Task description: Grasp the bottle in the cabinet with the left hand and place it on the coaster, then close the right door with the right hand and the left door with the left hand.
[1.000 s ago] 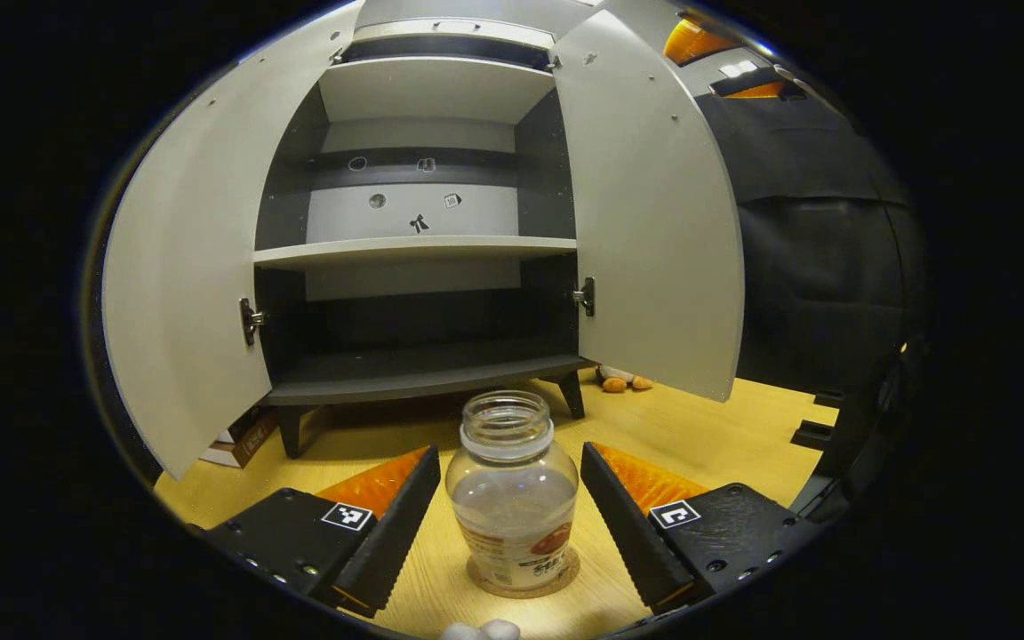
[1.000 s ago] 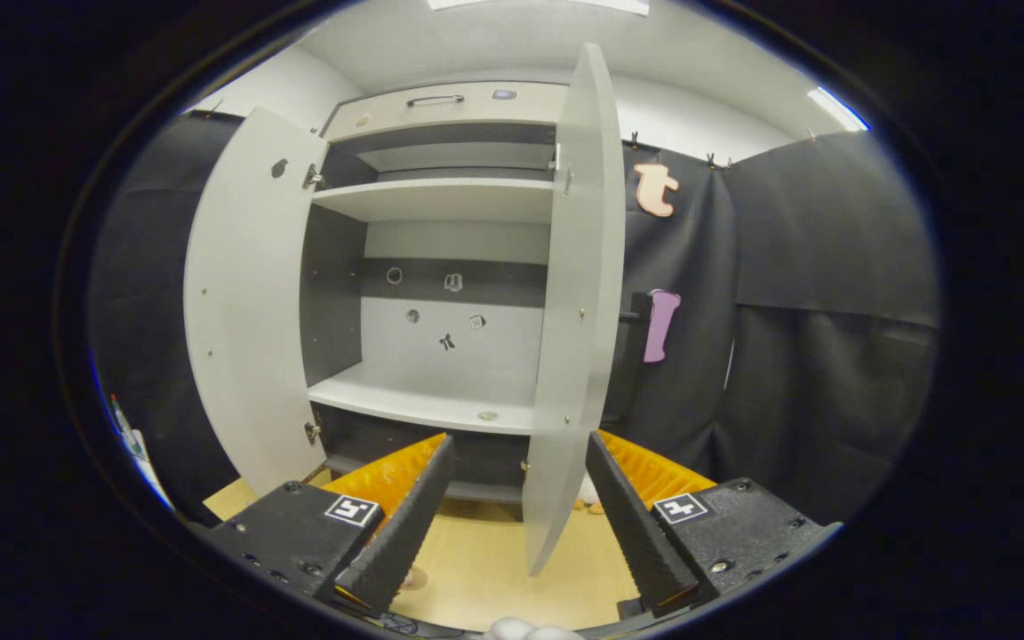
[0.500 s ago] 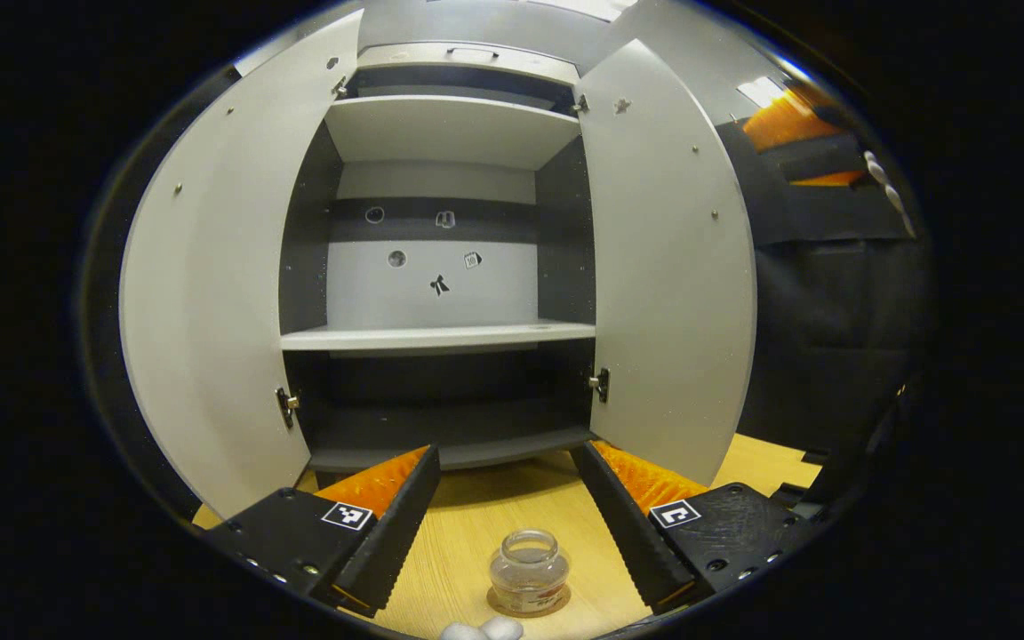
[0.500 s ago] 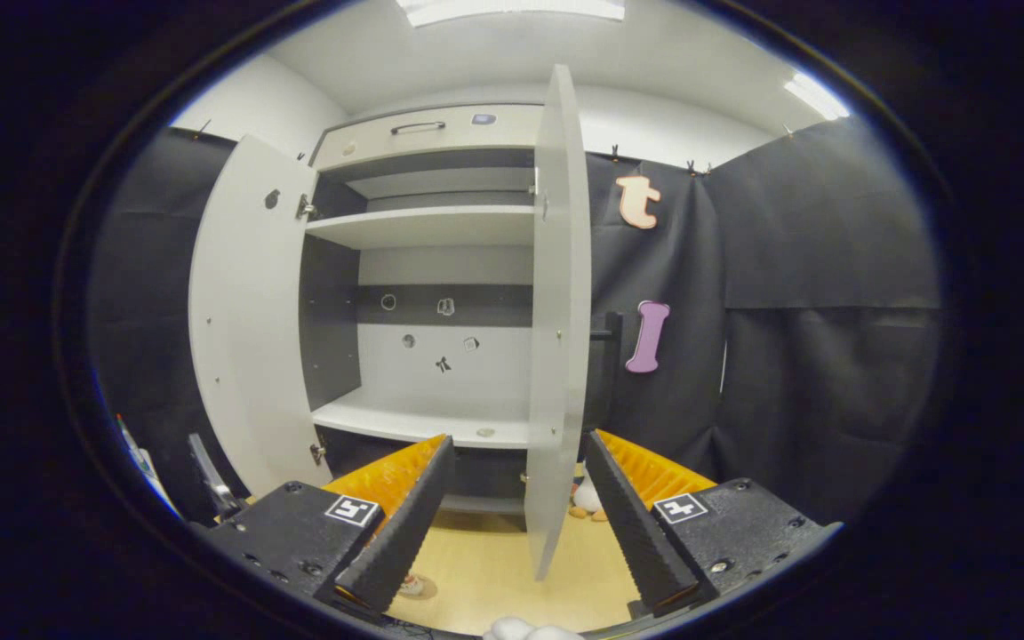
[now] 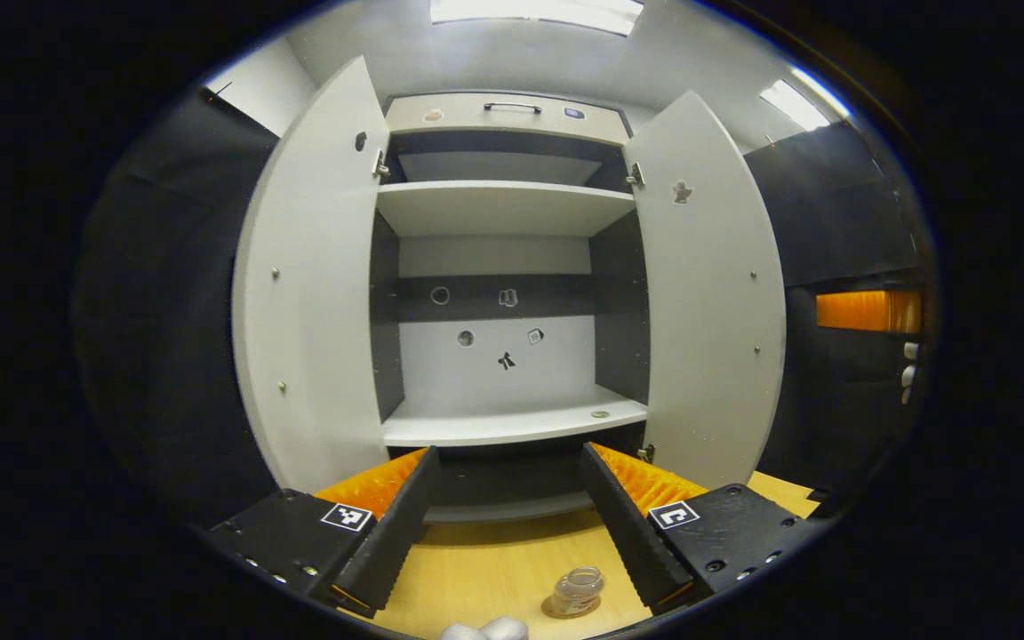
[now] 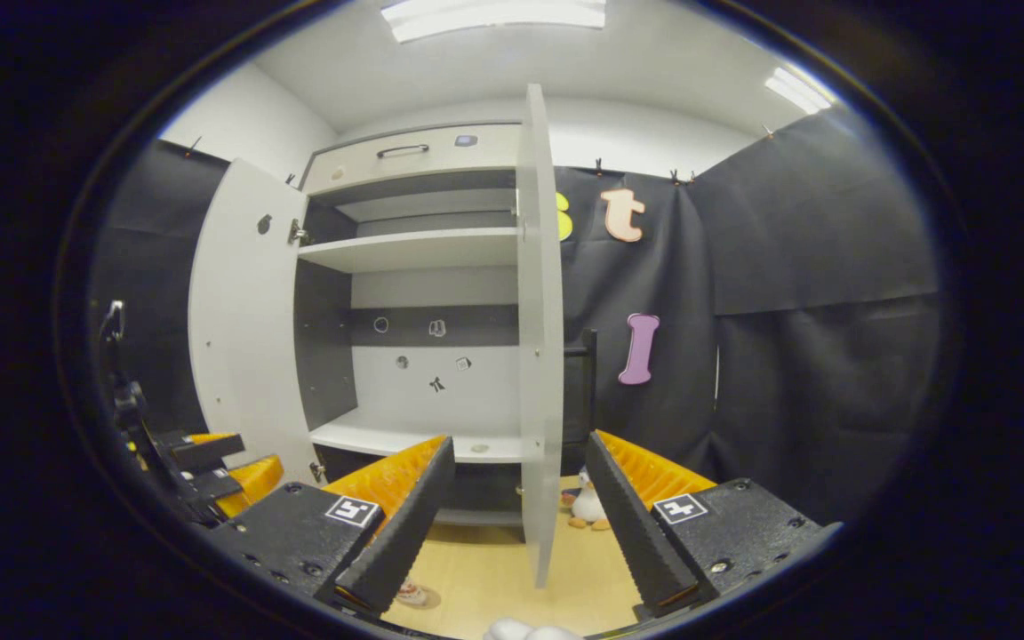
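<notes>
In the left gripper view, the left gripper (image 5: 505, 524) hangs with jaws wide and empty above the bottle (image 5: 578, 590), which stands on the coaster (image 5: 558, 610) on the wooden floor. Beyond, the cabinet (image 5: 503, 267) has both doors open. The right gripper (image 6: 519, 520) (jaws also wide, holding nothing) faces the right door (image 6: 540, 356) edge-on.

plush penguin (image 6: 585, 507), wooden floor (image 6: 494, 569), ceiling lights (image 6: 494, 16)
</notes>
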Tool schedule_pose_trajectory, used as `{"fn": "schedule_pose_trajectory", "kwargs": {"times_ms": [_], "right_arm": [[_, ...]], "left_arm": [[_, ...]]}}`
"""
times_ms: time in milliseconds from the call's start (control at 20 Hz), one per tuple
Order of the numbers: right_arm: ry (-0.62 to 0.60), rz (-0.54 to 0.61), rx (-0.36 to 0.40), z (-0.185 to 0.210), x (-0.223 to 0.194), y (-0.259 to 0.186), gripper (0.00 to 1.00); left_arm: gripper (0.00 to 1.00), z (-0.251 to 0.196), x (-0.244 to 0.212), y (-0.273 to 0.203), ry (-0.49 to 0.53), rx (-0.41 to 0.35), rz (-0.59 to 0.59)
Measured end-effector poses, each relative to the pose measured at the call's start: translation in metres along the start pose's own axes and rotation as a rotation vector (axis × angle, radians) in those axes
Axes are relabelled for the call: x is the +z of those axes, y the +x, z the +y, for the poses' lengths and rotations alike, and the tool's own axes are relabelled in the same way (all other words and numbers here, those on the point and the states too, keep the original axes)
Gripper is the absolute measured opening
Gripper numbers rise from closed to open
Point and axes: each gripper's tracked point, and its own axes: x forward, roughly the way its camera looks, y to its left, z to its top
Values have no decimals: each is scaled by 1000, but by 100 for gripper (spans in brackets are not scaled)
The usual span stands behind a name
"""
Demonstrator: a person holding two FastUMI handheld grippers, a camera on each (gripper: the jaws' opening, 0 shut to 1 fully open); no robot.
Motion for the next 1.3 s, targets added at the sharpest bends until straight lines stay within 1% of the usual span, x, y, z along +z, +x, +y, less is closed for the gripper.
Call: {"fn": "schedule_pose_trajectory", "kwargs": {"times_ms": [150,300,450,550,600,650,700,750,800,1050,1200,1250,1300], "right_arm": [[9,5,-16,-7,-7,-1,97],[18,24,-31,-11,-17,-3,98],[6,23,-53,-21,-15,-3,97],[-3,11,-74,-36,-8,1,98],[-11,13,-84,-46,-6,5,94],[-19,9,-98,-57,-3,11,94],[-32,10,-121,-72,-1,18,97],[-42,3,-141,-87,3,26,94],[-44,5,-155,-100,5,35,98],[-10,35,-138,-136,10,83,98],[-19,49,-61,-132,15,111,98],[-25,52,-36,-130,15,121,97],[-32,47,-12,-126,19,124,98]], "left_arm": [[97,30,16,-26,21,76,-10],[97,43,15,-45,28,117,11],[97,51,18,-60,39,143,9],[97,52,17,-65,42,147,15],[97,50,16,-67,37,144,21],[97,49,15,-67,32,145,26],[97,48,15,-67,28,145,30],[97,46,15,-68,24,146,33],[97,44,16,-68,22,149,33],[97,35,19,-62,18,193,50],[97,25,20,-58,11,216,58],[96,24,20,-57,10,227,61],[96,22,20,-55,7,239,62]]}}
